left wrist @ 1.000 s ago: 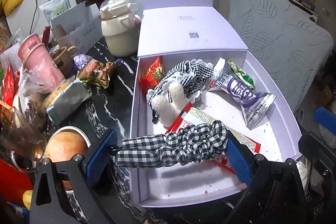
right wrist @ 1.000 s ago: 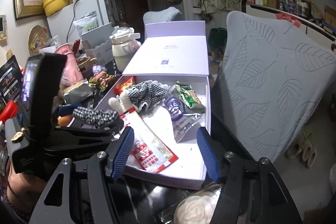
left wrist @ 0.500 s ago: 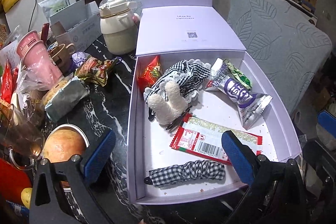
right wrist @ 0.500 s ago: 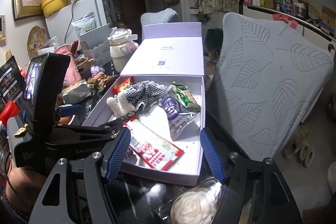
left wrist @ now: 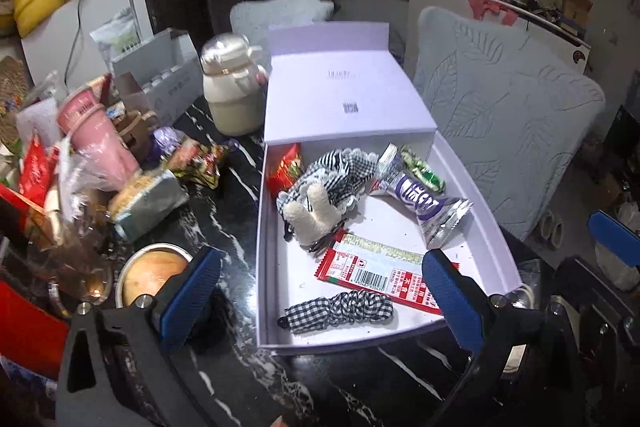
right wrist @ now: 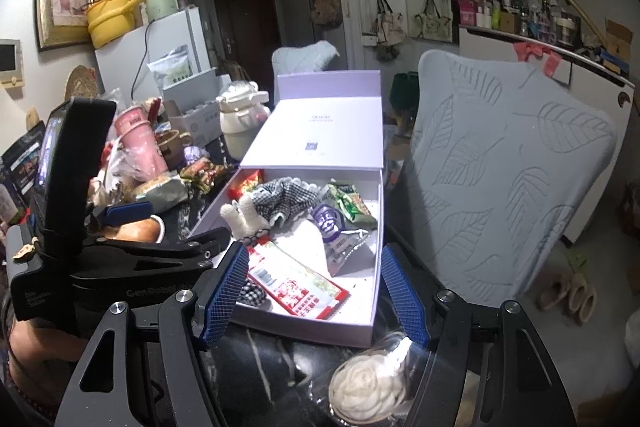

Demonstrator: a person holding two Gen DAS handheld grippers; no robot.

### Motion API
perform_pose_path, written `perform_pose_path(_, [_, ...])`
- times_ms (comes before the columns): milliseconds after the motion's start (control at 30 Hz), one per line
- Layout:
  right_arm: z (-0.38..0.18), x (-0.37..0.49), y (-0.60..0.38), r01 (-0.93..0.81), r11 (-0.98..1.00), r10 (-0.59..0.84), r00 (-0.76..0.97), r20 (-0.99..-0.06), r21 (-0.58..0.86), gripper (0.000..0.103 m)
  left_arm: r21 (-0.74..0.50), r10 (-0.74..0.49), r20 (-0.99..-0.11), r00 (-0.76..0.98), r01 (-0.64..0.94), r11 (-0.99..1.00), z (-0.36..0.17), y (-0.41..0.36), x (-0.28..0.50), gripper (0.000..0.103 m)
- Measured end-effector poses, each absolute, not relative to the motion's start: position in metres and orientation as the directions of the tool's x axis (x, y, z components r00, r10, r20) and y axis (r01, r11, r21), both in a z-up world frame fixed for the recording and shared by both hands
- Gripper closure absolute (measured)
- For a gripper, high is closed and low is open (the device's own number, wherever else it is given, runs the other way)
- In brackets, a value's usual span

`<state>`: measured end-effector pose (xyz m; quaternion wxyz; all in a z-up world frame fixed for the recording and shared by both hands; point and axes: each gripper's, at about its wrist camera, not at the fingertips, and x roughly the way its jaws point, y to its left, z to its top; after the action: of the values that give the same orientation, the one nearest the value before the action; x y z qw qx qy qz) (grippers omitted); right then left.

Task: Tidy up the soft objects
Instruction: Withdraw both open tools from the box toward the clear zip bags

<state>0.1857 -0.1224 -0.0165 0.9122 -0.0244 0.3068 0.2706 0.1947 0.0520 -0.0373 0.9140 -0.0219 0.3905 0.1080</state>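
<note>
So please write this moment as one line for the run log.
left gripper: open, empty | right gripper: open, empty | black-and-white checked fabric scrunchie: lying in white cardboard box, near front wall

Checked scrunchie (left wrist: 340,311) lies in white box (left wrist: 262,267).

Dim indoors, both views. Brightest patch on the white box floor (left wrist: 384,227), lit from above, perhaps by an overhead lamp out of frame. Glare off the clear plastic dome (right wrist: 372,383) at six o'clock in the right view. Heavy fisheye bending and black vignette toward ten and two o'clock. Slight smear on the clutter at nine o'clock, left view. Deep shadow under the dark marbled tabletop (left wrist: 236,211).
</note>
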Motion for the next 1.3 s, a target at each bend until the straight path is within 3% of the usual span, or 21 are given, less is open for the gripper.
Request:
perform_pose_path(700, [0.04, 0.094, -0.16, -0.533, 0.841, 0.512, 0.732, -0.449, 0.091, 0.022, 0.035, 0.186, -0.553, 0.812, -0.2, 0.979, 0.041, 0.017, 0.082, 0.001])
perform_pose_path(1300, [0.036, 0.011, -0.203, -0.525, 0.846, 0.511, 0.744, -0.43, 0.096, 0.015, -0.023, 0.065, -0.568, 0.82, -0.094, 0.995, 0.028, -0.027, 0.016, 0.001])
